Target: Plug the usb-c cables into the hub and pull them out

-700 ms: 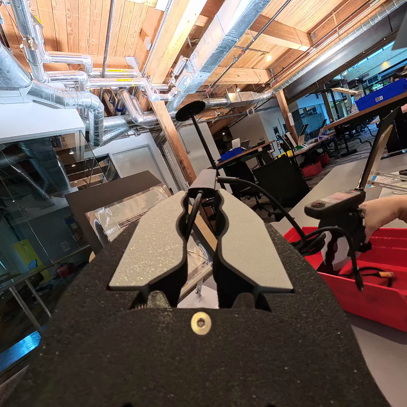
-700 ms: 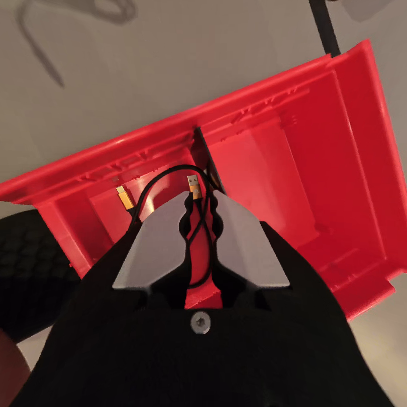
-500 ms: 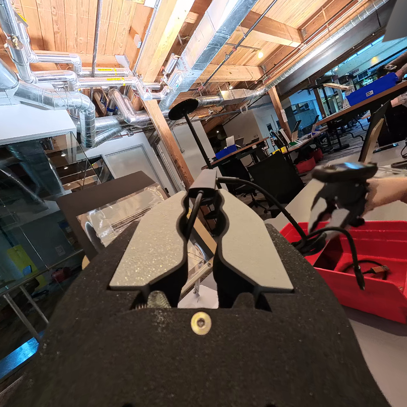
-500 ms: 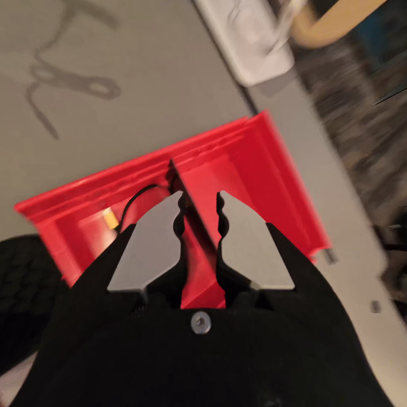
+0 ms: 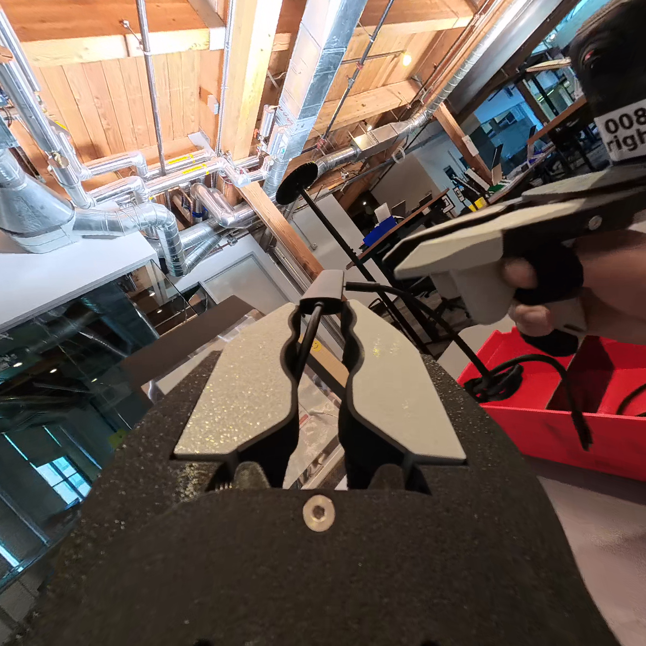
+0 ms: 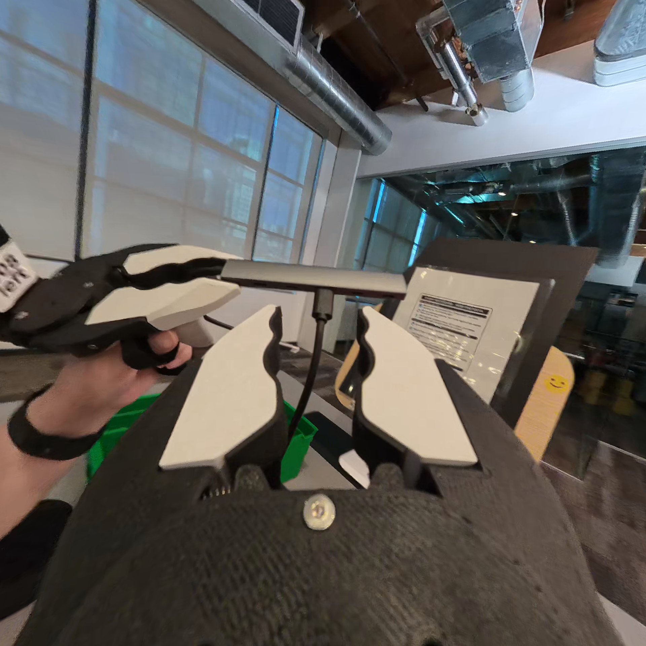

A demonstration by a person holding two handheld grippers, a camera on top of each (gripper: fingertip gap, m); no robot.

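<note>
My left gripper (image 5: 322, 306) is shut on the near end of a slim grey hub (image 5: 325, 285), with the hub's own lead running back between its fingers. In the right wrist view the left gripper (image 6: 209, 279) holds the hub (image 6: 314, 278) level in the air. A black USB-C plug (image 6: 322, 300) sits in the hub's underside. Its cable (image 6: 307, 377) hangs down between the fingers of my right gripper (image 6: 318, 311), which is open with a finger on each side of the plug, not touching it. The right gripper also shows in the left wrist view (image 5: 402, 257).
A red divided bin (image 5: 524, 416) on the grey table holds the coiled rest of the cable (image 5: 496, 382), with one loose end over its front wall. A green bin (image 6: 119, 430) lies below the left hand. A black-framed sign (image 6: 472, 332) stands behind the hub.
My right gripper opened over the cables in the red bin, rose, and swung up to the hub, where it now straddles the plug. My left gripper kept its hold on the hub.
</note>
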